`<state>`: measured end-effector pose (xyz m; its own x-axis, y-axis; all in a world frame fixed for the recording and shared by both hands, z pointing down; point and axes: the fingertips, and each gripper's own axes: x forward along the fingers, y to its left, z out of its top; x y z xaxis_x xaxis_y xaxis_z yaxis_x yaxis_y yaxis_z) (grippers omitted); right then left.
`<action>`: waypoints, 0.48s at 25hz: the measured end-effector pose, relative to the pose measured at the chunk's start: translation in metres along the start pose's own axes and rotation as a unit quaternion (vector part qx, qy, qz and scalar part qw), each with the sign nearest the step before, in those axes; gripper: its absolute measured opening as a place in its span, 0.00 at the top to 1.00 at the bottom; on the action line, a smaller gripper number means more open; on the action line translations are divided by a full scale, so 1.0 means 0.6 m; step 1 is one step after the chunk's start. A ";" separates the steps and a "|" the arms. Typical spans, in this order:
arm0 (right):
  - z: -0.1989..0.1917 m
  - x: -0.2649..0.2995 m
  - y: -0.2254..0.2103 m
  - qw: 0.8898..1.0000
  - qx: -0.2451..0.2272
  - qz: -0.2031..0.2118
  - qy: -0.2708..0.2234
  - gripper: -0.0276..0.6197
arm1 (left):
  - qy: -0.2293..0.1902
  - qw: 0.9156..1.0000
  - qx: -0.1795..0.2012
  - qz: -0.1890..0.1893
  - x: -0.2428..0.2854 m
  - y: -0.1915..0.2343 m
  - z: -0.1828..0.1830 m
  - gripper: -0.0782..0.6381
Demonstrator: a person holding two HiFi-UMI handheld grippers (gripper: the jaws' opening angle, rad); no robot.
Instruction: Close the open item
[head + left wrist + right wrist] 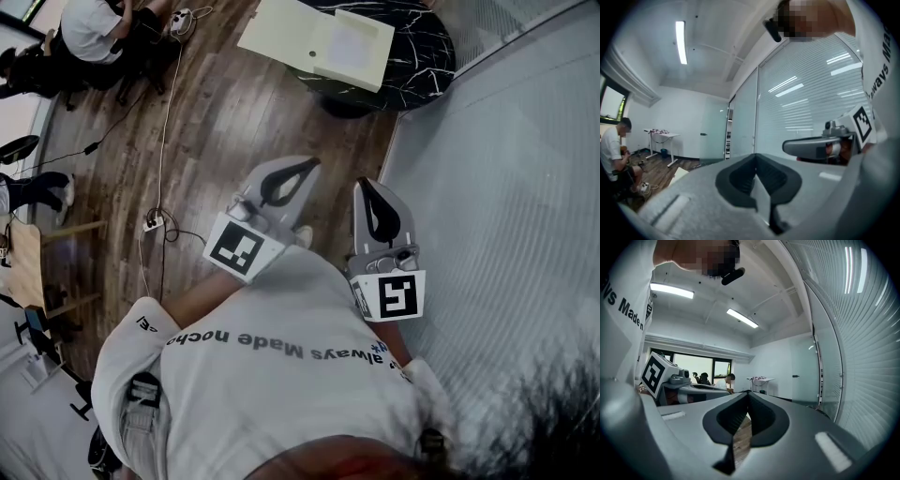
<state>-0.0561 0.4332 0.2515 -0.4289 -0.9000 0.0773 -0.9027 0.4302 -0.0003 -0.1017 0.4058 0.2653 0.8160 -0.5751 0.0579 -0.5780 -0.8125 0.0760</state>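
A pale cream flat cardboard box (319,42) is seen lying open on the round black marbled counter (427,56). Short of that counter, over the brown wooden floor (216,122), the left gripper (309,165) and right gripper (366,185) are held level, side by side. Both pairs of jaws are clenched on nothing.

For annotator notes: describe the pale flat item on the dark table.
At the top of the head view, beyond the wood floor, stands a round black table with white veins. On it lies the pale cream flat item, the only light thing on that dark top.
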 end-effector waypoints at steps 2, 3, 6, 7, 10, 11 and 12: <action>0.000 0.031 -0.008 1.000 -0.002 0.000 0.002 0.95 | -0.002 1.000 -0.001 0.000 0.015 0.029 0.001 0.89; 0.000 0.049 -0.013 1.000 -0.003 0.000 0.003 0.95 | -0.002 1.000 -0.001 -0.001 0.023 0.045 0.002 0.89; 0.002 0.109 -0.033 1.000 -0.007 0.000 0.010 0.95 | -0.003 1.000 -0.004 -0.002 0.055 0.103 0.005 0.89; 0.004 0.131 -0.040 1.000 -0.008 0.000 0.012 0.95 | -0.003 1.000 -0.005 -0.003 0.066 0.123 0.008 0.89; 0.012 0.197 -0.061 1.000 -0.011 0.000 0.015 0.95 | -0.005 1.000 -0.006 -0.006 0.099 0.184 0.016 0.89; 0.014 0.219 -0.066 1.000 -0.012 0.000 0.015 0.95 | -0.004 1.000 -0.006 -0.008 0.108 0.204 0.018 0.89; 0.016 0.241 -0.070 1.000 -0.012 0.000 0.016 0.95 | -0.004 1.000 -0.006 -0.009 0.117 0.224 0.020 0.89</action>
<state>-0.0806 0.2844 0.2529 -0.4266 -0.8979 0.1089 -0.9019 0.4313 0.0233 -0.1222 0.2552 0.2675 0.8267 -0.5605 0.0492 -0.5626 -0.8220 0.0888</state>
